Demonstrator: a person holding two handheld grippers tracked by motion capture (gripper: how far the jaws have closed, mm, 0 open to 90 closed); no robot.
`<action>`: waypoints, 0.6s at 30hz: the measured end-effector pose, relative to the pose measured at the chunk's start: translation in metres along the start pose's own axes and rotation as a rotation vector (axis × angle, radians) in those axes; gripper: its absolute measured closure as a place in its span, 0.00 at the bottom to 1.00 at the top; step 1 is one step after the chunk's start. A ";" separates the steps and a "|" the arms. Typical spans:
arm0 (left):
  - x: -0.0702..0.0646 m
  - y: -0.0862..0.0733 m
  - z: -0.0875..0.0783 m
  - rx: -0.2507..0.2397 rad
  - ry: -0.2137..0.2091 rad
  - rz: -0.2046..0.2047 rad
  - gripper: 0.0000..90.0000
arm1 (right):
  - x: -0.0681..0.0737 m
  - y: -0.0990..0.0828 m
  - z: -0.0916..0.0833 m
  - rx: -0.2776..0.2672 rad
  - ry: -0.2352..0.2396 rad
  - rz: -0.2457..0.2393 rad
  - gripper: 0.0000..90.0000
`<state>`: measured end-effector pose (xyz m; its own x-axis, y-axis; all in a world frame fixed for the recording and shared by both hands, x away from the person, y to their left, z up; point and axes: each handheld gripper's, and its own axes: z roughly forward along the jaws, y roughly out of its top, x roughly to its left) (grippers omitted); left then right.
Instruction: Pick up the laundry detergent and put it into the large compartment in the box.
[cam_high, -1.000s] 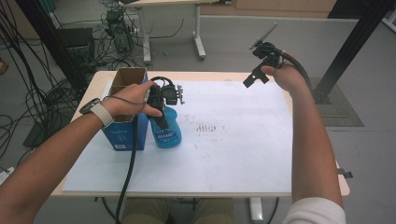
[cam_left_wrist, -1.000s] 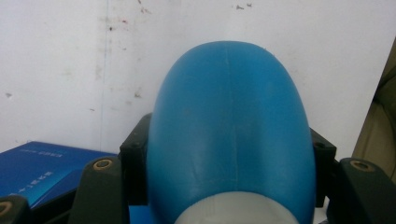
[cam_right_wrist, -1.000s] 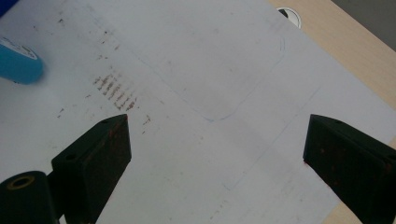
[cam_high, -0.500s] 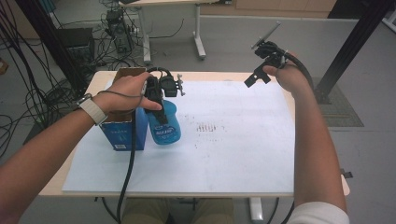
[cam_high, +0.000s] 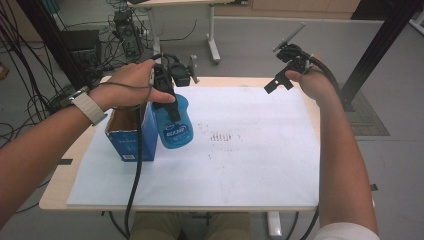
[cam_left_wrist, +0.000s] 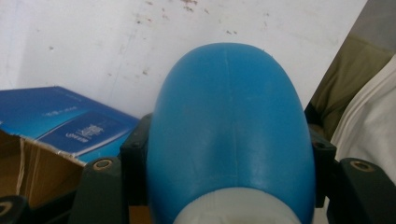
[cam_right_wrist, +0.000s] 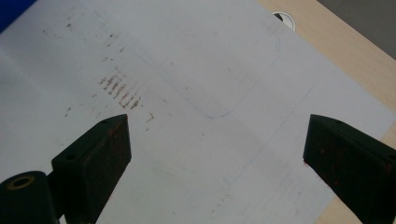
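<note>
A blue plastic bottle (cam_high: 175, 126) with a white label hangs upright just right of an open blue carton (cam_high: 127, 139) at the table's left. My left gripper (cam_high: 169, 102) is shut on its upper part from above. In the left gripper view the bottle (cam_left_wrist: 229, 121) sits between both jaws, its white neck nearest the camera, with the carton (cam_left_wrist: 60, 121) below at the left. My right gripper (cam_high: 280, 82) is held high over the far right corner, open with nothing in it. In the right gripper view its jaws (cam_right_wrist: 217, 130) stand wide apart above the paper.
A large white paper sheet (cam_high: 250, 160) covers the wooden table (cam_high: 52, 200), with brown smudges (cam_high: 225, 136) near its middle. A cable hole (cam_right_wrist: 285, 17) lies near the far edge. Cables and equipment stand on the floor behind, and a black post (cam_high: 377, 47) rises at the right.
My left hand has risen with the bottle still gripped, lifting it beside the carton. The right hand has stayed nearly still.
</note>
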<state>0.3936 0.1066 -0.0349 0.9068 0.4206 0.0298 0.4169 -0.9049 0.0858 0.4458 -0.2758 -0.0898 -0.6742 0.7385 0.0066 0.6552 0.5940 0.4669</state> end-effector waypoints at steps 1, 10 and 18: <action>-0.001 -0.001 -0.003 -0.003 0.006 -0.012 0.43 | 0.000 -0.001 0.000 -0.002 0.001 0.001 0.08; -0.005 0.001 -0.044 0.017 0.056 -0.116 0.43 | -0.002 -0.009 -0.005 -0.012 0.003 0.012 0.08; -0.004 0.000 -0.082 0.024 0.069 -0.228 0.43 | 0.000 -0.011 -0.009 -0.030 -0.005 0.015 0.08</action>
<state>0.3846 0.1099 0.0465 0.7827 0.6172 0.0806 0.6128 -0.7867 0.0745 0.4354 -0.2854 -0.0875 -0.6626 0.7489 0.0095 0.6548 0.5731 0.4928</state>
